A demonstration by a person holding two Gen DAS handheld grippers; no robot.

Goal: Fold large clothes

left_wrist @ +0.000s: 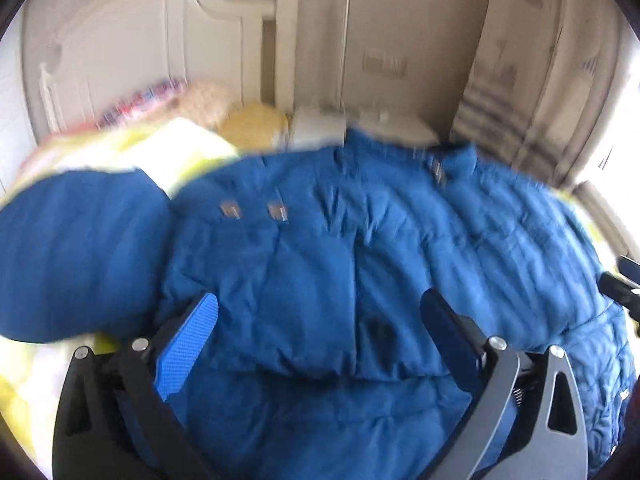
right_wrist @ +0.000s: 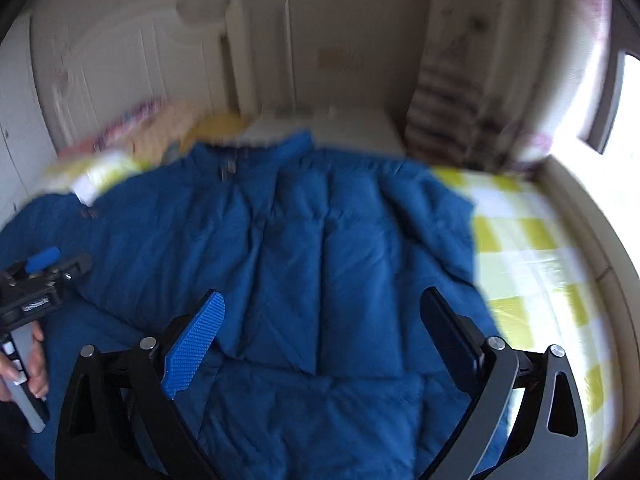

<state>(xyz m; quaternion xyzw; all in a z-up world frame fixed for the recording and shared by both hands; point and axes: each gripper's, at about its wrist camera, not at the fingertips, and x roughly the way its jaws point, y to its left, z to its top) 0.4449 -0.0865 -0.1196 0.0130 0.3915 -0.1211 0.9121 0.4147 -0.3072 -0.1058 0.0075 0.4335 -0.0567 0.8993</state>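
Checked bed (right_wrist: pixel 532 240): blue jacket (right_wrist: pixel 320 220) spread flat; both grippers' jaws spread, empty.

Blue puffer jacket (right_wrist: pixel 320 240) spread flat, collar at far side.

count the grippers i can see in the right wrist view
2. The right gripper fills the foreground, jaws wide open over the blue jacket. The left gripper sits at the left edge, held in a hand; its jaw state is unclear here.
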